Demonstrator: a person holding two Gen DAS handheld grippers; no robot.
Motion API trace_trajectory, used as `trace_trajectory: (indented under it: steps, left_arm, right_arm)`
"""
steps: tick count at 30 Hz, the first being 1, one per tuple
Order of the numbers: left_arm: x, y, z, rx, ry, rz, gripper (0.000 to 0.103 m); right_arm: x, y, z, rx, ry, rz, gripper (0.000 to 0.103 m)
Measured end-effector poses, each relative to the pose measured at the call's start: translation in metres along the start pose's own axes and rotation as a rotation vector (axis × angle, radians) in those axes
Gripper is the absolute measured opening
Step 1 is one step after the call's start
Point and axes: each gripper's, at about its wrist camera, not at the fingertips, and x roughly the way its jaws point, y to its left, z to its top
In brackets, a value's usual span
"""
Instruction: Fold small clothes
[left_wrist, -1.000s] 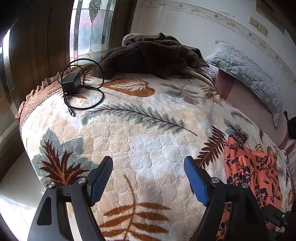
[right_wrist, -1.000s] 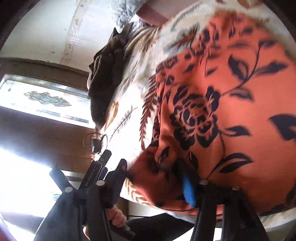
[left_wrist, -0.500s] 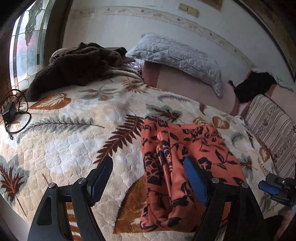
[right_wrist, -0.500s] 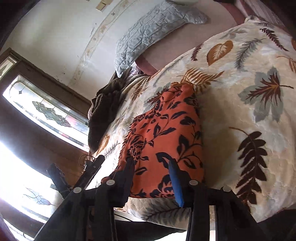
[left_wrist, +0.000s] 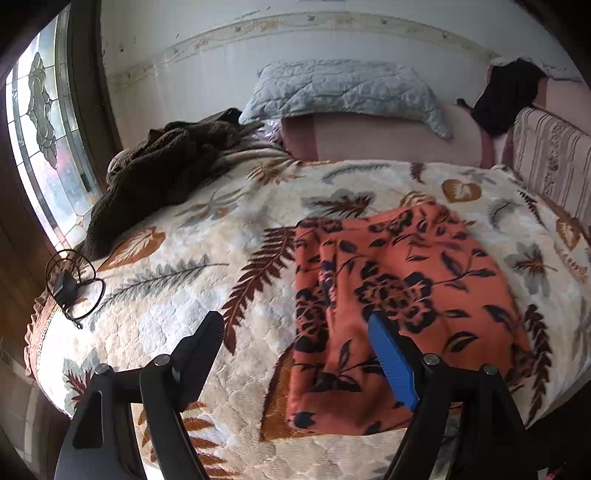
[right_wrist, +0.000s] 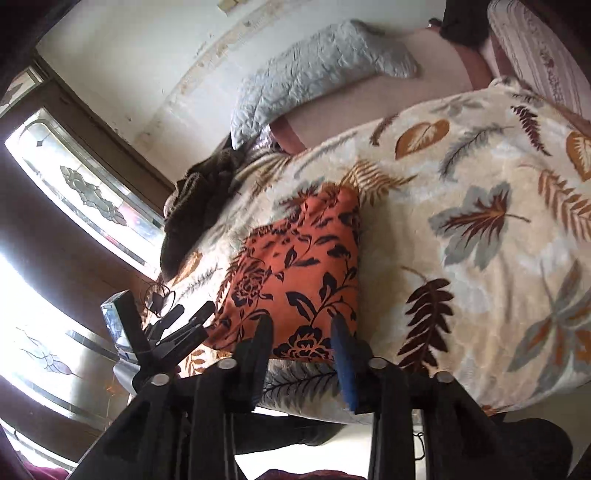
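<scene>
Orange floral garment (left_wrist: 402, 295) lies folded flat on the leaf-print blanket (left_wrist: 207, 266), long axis running 6 to 12 o'clock toward the grey pillow (left_wrist: 343, 92). Left gripper (left_wrist: 295, 354) spread wide, empty; right gripper (right_wrist: 301, 332) parted, empty.

My left gripper (left_wrist: 295, 343) was matt black plastic with one ridged blue pad. The orange floral garment (left_wrist: 399, 295) looked like thin, smooth cloth. Under it the leaf-print blanket (left_wrist: 177, 280) was plush and quilted. The brown throw (left_wrist: 159, 173) looked fuzzy, the grey pillow (left_wrist: 343, 88) stitched.
</scene>
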Motion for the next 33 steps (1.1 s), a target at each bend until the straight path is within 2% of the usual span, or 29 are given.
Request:
trace_trajectory:
  steps: [1,2,6,9,15,20,23,26,29,33]
  left_arm:
    - [-0.01,-0.004,0.009,-0.005,-0.01,-0.02,0.081]
    - [-0.02,-0.006,0.017,-0.017,-0.019,-0.034,0.082]
    - [-0.055,-0.017,0.048,-0.057,-0.066,-0.083,0.084]
    - [-0.073,-0.029,0.063,-0.062,-0.073,-0.096,0.087]
    - [-0.081,-0.043,0.071,-0.063,-0.016,-0.116,0.092]
    - [-0.078,-0.044,0.067,-0.071,-0.014,-0.09,0.095]
    - [-0.073,-0.046,0.065,-0.025,-0.002,-0.05,0.098]
    - [-0.056,-0.041,0.062,0.032,0.045,-0.006,0.098]
    - [-0.037,-0.023,0.057,-0.001,0.105,-0.033,0.098]
    - [-0.022,0.001,0.056,-0.042,0.11,-0.027,0.098]
  right_arm:
    - [-0.015,-0.002,0.0,0.017,-0.038,0.003,0.072]
    - [-0.027,-0.004,0.0,0.028,-0.077,0.008,0.077]
    - [-0.059,-0.003,0.002,0.016,-0.14,0.01,0.077]
    - [-0.076,-0.007,0.001,0.016,-0.175,0.005,0.077]
    - [-0.09,-0.021,-0.002,0.023,-0.209,-0.009,0.077]
    - [-0.08,-0.026,0.0,0.027,-0.198,-0.008,0.077]
    - [-0.07,-0.025,0.001,0.012,-0.191,-0.019,0.077]
    - [-0.054,-0.027,0.002,0.024,-0.162,-0.008,0.077]
    - [-0.033,-0.029,0.0,0.032,-0.121,-0.009,0.077]
    - [-0.007,-0.025,-0.002,0.001,-0.079,-0.02,0.077]
